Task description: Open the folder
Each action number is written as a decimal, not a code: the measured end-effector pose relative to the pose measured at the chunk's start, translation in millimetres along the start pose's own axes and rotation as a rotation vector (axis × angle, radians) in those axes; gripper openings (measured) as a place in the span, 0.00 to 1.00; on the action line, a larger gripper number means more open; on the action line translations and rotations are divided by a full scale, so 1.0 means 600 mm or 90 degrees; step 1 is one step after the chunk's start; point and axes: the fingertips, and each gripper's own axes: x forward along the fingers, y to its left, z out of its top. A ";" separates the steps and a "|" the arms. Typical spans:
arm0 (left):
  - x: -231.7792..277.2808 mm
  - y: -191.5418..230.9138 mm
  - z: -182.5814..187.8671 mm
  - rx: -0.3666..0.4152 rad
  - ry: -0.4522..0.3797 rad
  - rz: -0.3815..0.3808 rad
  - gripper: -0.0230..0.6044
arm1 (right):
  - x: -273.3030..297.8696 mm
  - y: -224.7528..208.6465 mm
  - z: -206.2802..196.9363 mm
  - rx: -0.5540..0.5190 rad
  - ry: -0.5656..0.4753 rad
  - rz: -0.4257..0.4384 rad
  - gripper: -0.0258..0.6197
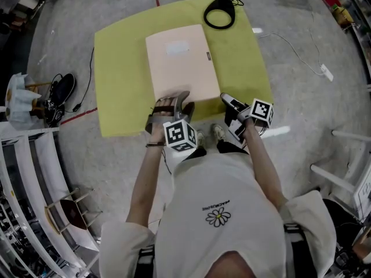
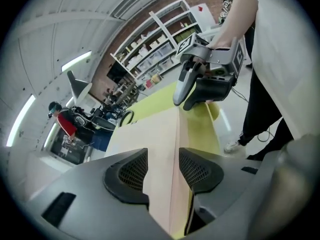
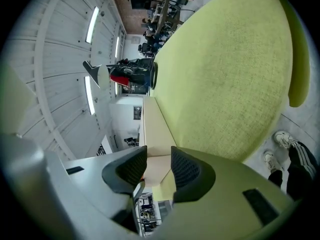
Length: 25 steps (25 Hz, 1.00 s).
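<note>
A beige folder [image 1: 179,62] lies closed on a yellow-green mat [image 1: 122,68]. My left gripper [image 1: 172,101] is at the middle of the folder's near edge. In the left gripper view it [image 2: 163,171] is open: the edge of the folder [image 2: 150,134] runs between the jaws and neither pad touches it. My right gripper [image 1: 225,97] is at the near right corner, rolled onto its side. In the right gripper view it [image 3: 159,166] has the corner of the folder [image 3: 152,129] filling the gap, with both pads against it. The left gripper view also shows the right gripper [image 2: 184,103] ahead.
A black cable loop [image 1: 219,13] lies on the mat's far edge. A white cable with a plug strip [image 1: 324,71] runs over the floor to the right. Shoes [image 1: 61,94] and shelving stand at the left, a white frame [image 1: 348,167] at the right. My feet [image 1: 217,133] are at the mat's near edge.
</note>
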 end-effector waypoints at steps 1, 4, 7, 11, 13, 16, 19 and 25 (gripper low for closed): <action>-0.003 0.003 0.001 0.002 -0.004 0.004 0.35 | 0.000 -0.001 0.000 -0.002 0.001 -0.001 0.26; -0.001 0.003 0.001 0.025 -0.008 0.001 0.33 | 0.001 -0.001 -0.001 0.001 0.005 0.002 0.26; 0.006 -0.020 0.003 0.141 0.001 -0.006 0.23 | 0.002 -0.003 -0.001 -0.004 0.009 0.003 0.26; -0.002 -0.009 -0.006 0.172 0.001 0.027 0.24 | 0.003 -0.001 -0.001 0.002 0.012 0.009 0.26; -0.005 -0.003 -0.010 0.139 0.007 0.025 0.27 | 0.002 0.000 -0.003 0.002 0.015 0.008 0.26; 0.005 -0.018 -0.005 0.149 0.026 0.000 0.22 | 0.002 0.002 -0.002 -0.005 0.018 0.007 0.26; 0.008 -0.020 0.001 0.163 0.023 0.007 0.19 | 0.003 0.001 -0.001 -0.017 0.021 0.004 0.26; 0.008 -0.020 0.001 0.121 0.010 0.011 0.11 | 0.003 -0.001 -0.002 -0.007 0.022 0.006 0.26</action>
